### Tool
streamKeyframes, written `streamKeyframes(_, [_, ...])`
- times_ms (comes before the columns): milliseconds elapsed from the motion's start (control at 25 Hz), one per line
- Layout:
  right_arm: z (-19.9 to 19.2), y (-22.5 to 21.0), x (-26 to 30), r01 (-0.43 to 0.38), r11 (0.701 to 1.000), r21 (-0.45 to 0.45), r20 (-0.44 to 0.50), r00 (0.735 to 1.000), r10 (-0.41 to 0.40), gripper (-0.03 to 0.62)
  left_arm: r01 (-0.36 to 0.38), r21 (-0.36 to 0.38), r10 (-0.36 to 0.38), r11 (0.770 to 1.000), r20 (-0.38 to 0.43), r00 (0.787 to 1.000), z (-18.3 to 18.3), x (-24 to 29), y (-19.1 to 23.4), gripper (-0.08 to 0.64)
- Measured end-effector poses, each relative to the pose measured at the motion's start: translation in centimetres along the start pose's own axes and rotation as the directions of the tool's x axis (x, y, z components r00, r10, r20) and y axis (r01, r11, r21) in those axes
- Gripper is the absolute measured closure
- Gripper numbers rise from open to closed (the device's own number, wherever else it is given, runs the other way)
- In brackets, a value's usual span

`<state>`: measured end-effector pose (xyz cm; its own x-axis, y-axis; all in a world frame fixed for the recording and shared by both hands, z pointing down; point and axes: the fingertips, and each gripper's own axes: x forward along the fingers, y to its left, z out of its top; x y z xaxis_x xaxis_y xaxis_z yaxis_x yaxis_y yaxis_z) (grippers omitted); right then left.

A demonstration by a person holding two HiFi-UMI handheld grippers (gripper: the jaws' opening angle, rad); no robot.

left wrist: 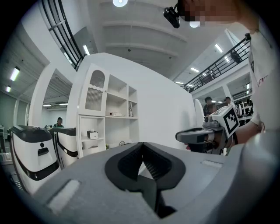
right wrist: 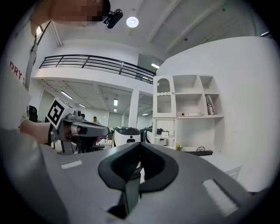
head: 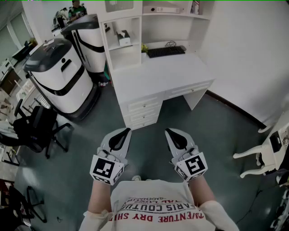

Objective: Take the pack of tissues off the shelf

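Observation:
The pack of tissues (head: 123,38) is a small white box in a left cubby of the white shelf unit (head: 135,27) above the desk (head: 158,74). It also shows far off as the tissue pack (left wrist: 92,134) in the left gripper view and the tissue pack (right wrist: 165,134) in the right gripper view. My left gripper (head: 123,131) and right gripper (head: 169,131) are held side by side over the floor, well short of the desk. Both are shut with nothing between their jaws. The left gripper (left wrist: 141,162) and the right gripper (right wrist: 139,162) each point toward the shelves.
A black keyboard (head: 165,51) lies at the back of the desk. Two large white-and-black machines (head: 58,79) stand left of the desk, with a black office chair (head: 36,128) nearer. A white chair (head: 266,153) stands at the right. A person (head: 76,9) is far behind.

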<state>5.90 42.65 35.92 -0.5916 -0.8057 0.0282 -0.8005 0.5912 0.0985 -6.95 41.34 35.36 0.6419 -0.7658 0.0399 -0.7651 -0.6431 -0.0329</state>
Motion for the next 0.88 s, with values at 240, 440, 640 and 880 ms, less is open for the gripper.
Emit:
streamKeyframes(240, [-0.3, 0.2, -1.0, -0.001, 1.0, -0.015, -0.005, 1.0, 0.001, 0.591, -0.005, -0.014, 0.005, 1.0, -0.009, 1.0, -0.4, -0.3, -1.0, 0.554])
streamKeyframes(440, [-0.6, -0.3, -2.1, 0.018, 1.0, -0.015, -0.01, 1.0, -0.018, 0.591, -0.018, -0.039, 0.018, 0.999, -0.008, 1.0, -0.6, -0.3, -1.7, 0.554])
streamKeyframes(640, [-1.6, -1.3, -3.7, 0.049, 0.999, -0.016, -0.019, 0.999, -0.05, 0.591, -0.038, -0.068, 0.039, 0.997, 0.012, 0.999, -0.9, 0.2, -2.7, 0.554])
streamKeyframes(880, [-2.5, -3.5, -3.9, 0.073, 0.997, 0.012, -0.032, 0.997, -0.073, 0.591, -0.143, -0.088, 0.144, 0.986, 0.01, 0.989, -1.2, 2.1, -1.2, 0.168])
